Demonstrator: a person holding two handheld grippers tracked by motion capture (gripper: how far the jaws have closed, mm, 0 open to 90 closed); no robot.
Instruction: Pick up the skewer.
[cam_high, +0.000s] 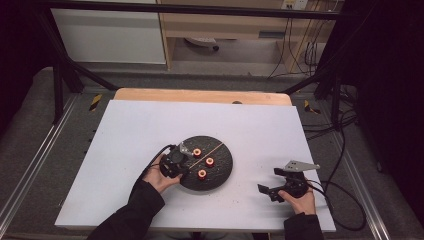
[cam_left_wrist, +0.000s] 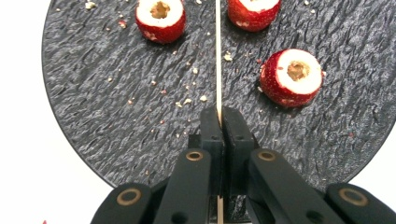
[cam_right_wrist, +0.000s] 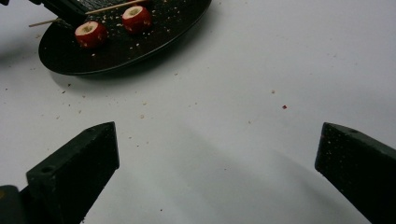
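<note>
A round black slate plate (cam_high: 223, 154) lies on the white table with three cored red fruits (cam_high: 209, 161) on it, white inside with a hole in the middle. A thin wooden skewer (cam_left_wrist: 217, 56) lies across the plate between the fruits (cam_left_wrist: 293, 77). My left gripper (cam_left_wrist: 219, 114) is at the plate's near-left edge (cam_high: 183, 161), its jaws shut on the skewer's end. My right gripper (cam_high: 269, 180) rests to the right of the plate, jaws wide open (cam_right_wrist: 217, 154) over bare table, with nothing between them. From there the plate (cam_right_wrist: 140, 46) and two fruits (cam_right_wrist: 91, 33) lie ahead.
Crumbs and red specks are scattered on the plate and on the table around it (cam_right_wrist: 284, 107). The white board (cam_high: 150, 125) sits on a wooden tabletop inside a black frame. Cables (cam_high: 345, 200) trail off its right edge.
</note>
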